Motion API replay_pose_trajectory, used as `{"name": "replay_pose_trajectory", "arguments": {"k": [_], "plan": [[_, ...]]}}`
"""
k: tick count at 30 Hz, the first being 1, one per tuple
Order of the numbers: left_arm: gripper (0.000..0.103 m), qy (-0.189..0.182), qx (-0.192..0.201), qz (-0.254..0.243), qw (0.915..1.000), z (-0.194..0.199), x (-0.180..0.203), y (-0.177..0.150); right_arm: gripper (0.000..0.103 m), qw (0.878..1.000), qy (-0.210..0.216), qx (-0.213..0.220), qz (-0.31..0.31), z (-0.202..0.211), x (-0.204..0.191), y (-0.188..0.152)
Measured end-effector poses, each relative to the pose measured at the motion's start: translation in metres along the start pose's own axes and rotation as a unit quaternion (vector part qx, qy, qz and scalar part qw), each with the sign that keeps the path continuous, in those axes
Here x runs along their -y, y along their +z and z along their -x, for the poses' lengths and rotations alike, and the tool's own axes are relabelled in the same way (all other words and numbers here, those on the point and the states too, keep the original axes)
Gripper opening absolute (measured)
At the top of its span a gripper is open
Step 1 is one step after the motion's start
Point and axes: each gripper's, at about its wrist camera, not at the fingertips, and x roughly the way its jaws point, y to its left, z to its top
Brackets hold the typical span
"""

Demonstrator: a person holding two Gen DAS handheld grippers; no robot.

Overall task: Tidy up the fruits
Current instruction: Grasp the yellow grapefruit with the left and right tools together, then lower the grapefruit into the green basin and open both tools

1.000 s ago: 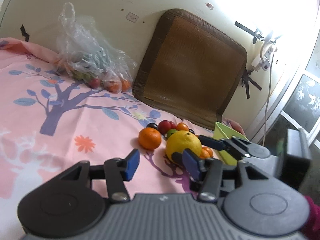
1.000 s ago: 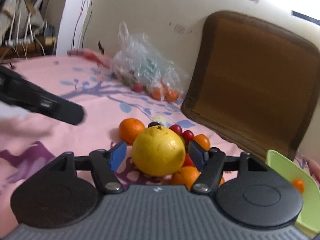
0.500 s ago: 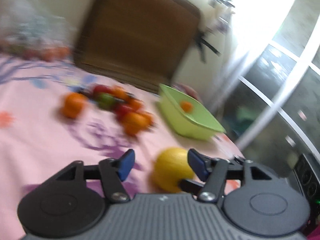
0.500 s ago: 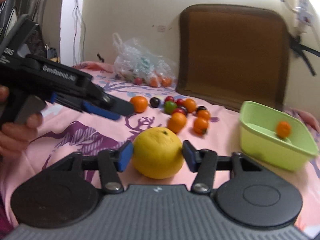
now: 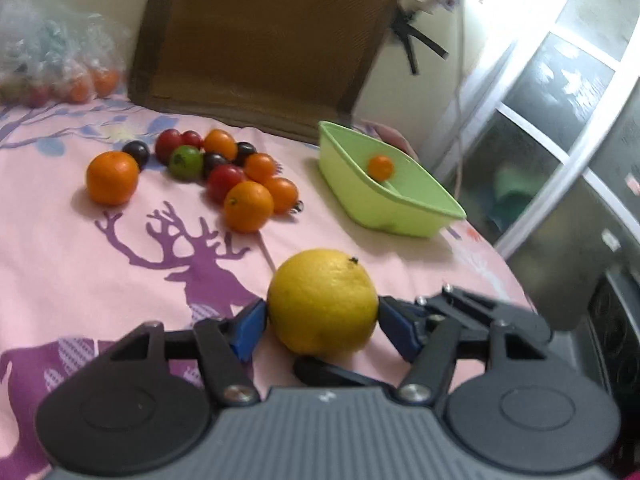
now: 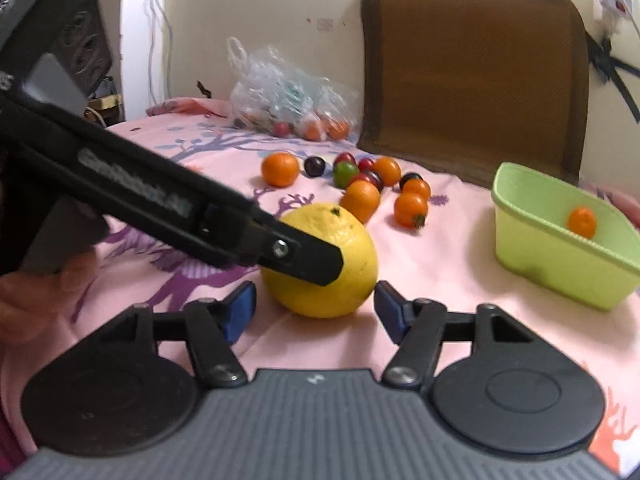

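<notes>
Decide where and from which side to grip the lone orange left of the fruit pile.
Grip the lone orange across its widest middle. It is round, so pads set higher or lower would likely slip off. Come in from its near left, where the cloth lies bare. The dark plum sits close on its far right.

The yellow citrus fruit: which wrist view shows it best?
The left wrist view. The yellow citrus fruit sits whole and unobstructed between the left gripper pads. In the right wrist view, the left gripper's finger crosses in front of the fruit, hiding part of it.
</notes>
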Motion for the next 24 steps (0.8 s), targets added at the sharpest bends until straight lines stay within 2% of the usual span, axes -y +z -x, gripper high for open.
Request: {"name": "replay_pose_trajectory", "arguments": {"k": [2, 5, 10, 13, 16, 21, 23, 24], "plan": [[0.063, 0.002, 0.003, -0.020, 0.9998, 0.000, 0.010, 0.008, 0.061, 1.000, 0.000, 0.015, -0.022, 0.006, 0.006, 0.000], [0.063, 0.002, 0.014, -0.067, 0.9977, -0.006, 0.039, 0.028, 0.061, 0.998, -0.027, 0.054, -0.026, 0.021, 0.016, 0.003], [0.064, -0.020, 0.031, -0.114, 0.9928, -0.051, 0.084, 0.074, 0.061, 0.990, -0.092, 0.095, -0.049, 0.033, 0.064, 0.018], [0.064, -0.038, 0.015, -0.100, 0.9941, -0.097, 0.097, 0.098, 0.061, 0.985, -0.132, 0.090, -0.069, 0.026, 0.097, 0.022], [0.065, -0.048, 0.006, -0.089, 0.9948, -0.132, 0.106, 0.108, 0.061, 0.979, -0.158, 0.082, -0.097, 0.019, 0.125, 0.021], [0.065, -0.036, -0.005, -0.096, 0.9947, -0.163, 0.113, 0.108, 0.062, 0.972, -0.176, 0.078, -0.135, 0.011, 0.148, 0.010], [0.062, -0.023, -0.007, -0.096, 0.9951, -0.167, 0.113, 0.104, 0.064, 0.971, -0.185, 0.083, -0.129, 0.006, 0.151, 0.012], [0.064, -0.020, -0.003, -0.100, 0.9948, -0.164, 0.112, 0.102, 0.066, 0.969, -0.197, 0.090, -0.120, 0.008, 0.148, 0.013]]}}
